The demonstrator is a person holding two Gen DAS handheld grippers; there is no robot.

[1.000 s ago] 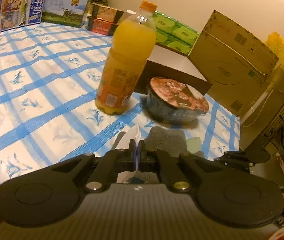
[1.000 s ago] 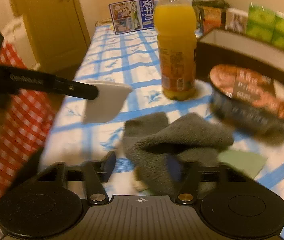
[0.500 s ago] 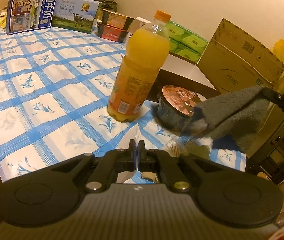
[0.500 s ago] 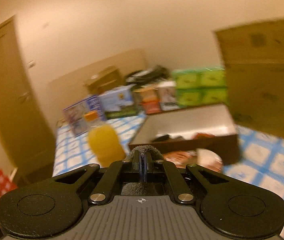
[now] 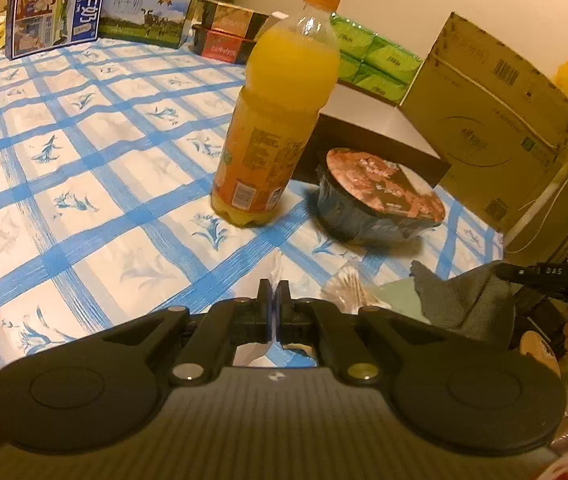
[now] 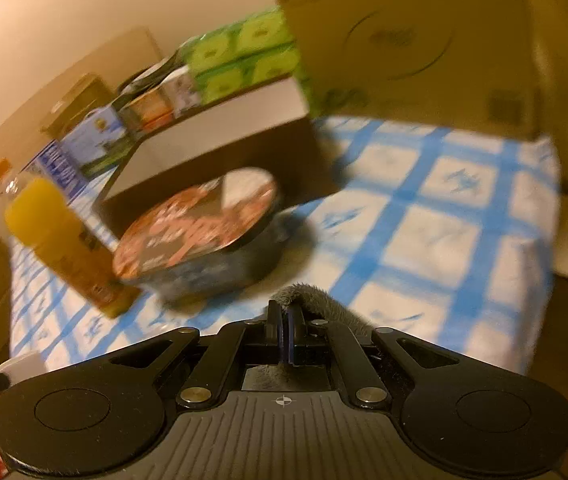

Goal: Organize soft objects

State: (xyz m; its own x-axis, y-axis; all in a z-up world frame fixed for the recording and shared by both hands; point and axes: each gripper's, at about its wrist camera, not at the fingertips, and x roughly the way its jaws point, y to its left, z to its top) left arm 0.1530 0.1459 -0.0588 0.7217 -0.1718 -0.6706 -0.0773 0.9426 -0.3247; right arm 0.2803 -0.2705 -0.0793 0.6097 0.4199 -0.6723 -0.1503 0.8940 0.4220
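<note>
My left gripper (image 5: 273,289) is shut on a thin white sheet (image 5: 276,266), like a tissue or wipe, held just above the blue-checked tablecloth (image 5: 83,168). In the right wrist view my right gripper (image 6: 284,314) is shut on a grey fuzzy cloth (image 6: 318,300), which drapes to the right over its finger. The left wrist view shows that right gripper (image 5: 504,270) at the table's near right corner, with the grey cloth (image 5: 464,304) hanging from it. At the right wrist view's left edge is the tip of the left gripper (image 6: 1,381) with the white sheet (image 6: 23,363).
An orange drink bottle (image 5: 279,120) and a sealed noodle bowl (image 5: 380,200) stand mid-table before a dark open box (image 5: 368,120). A large cardboard box (image 5: 492,100), green tissue packs (image 5: 372,56) and milk cartons (image 5: 55,12) line the back. A clear packet (image 5: 344,286) and a pale green card (image 5: 392,294) lie near the front edge.
My right gripper shut on the grey cloth, lifted it off the table and swung it right and lower while rolling. My left gripper stayed put with the white sheet.
</note>
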